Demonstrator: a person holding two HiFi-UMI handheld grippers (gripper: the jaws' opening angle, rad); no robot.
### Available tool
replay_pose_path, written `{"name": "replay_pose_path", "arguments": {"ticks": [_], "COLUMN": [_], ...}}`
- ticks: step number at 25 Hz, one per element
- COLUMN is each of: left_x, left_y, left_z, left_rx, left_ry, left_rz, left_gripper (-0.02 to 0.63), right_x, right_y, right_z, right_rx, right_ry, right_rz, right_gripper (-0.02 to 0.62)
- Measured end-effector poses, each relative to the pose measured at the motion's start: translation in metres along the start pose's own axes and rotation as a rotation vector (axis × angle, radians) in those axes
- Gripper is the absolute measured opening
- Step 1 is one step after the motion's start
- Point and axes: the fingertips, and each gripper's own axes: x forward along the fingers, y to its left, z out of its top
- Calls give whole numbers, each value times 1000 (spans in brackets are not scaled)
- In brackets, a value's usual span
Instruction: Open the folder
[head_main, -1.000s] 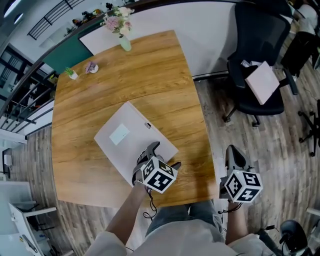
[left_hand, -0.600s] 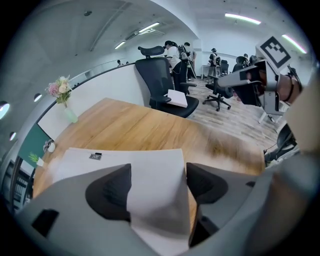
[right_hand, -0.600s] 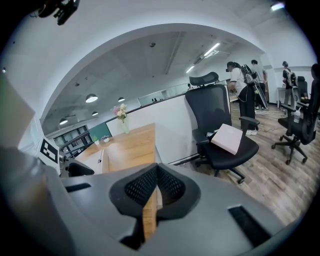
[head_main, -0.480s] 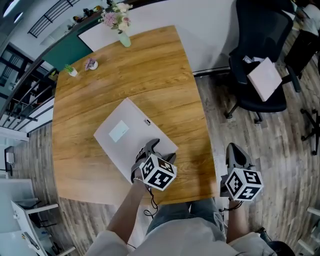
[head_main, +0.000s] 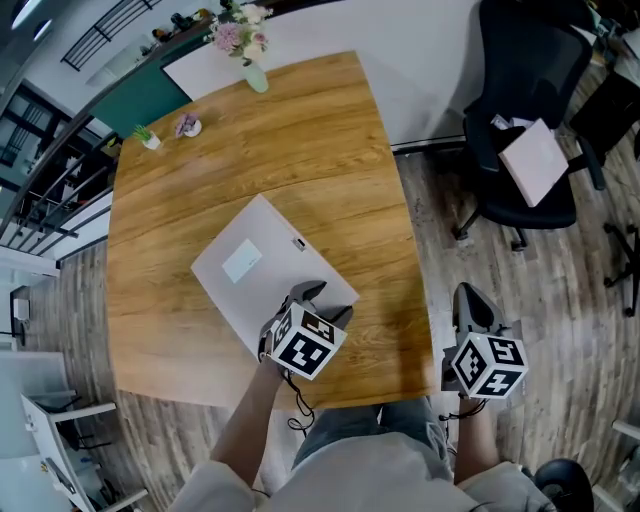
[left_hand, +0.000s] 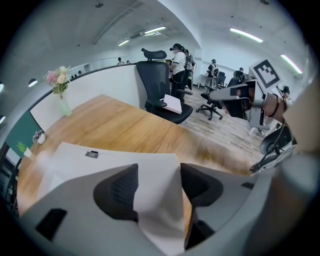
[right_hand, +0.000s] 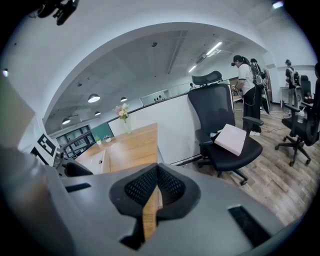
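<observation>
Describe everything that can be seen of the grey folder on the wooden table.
The folder is pale grey, flat and rectangular, apparently stiff card. It lies closed and diagonal on the wooden table. Its cover bears a pale greenish label, and a small dark tag sits near one edge. Its near corner stands between the jaws of the left gripper, which are closing.

Left hand-held gripper (left_hand: 158, 172) closing around folder (head_main: 250, 265); right hand-held gripper (right_hand: 157, 175) shut

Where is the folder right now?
In the head view the folder lies on the wooden table, toward its near edge, one corner between the closing jaws of the left gripper.
</observation>
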Motion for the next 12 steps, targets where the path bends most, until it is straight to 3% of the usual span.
{"name": "replay_pose_path", "arguments": {"ticks": [7,12], "left_x": [-10,-31], "left_y": [-8,-9], "left_z": [7,14], "left_rx": [-38,-49], "left_ry": [-56,-100], "left_rz": [-38,15], "left_gripper": [176,99], "right_x": [8,14], "right_y": [9,20], "right_z": [3,9], "right_rx": [-16,-43], "right_ry": [4,6], "right_rz": [33,78], "right_gripper": [2,2]}}
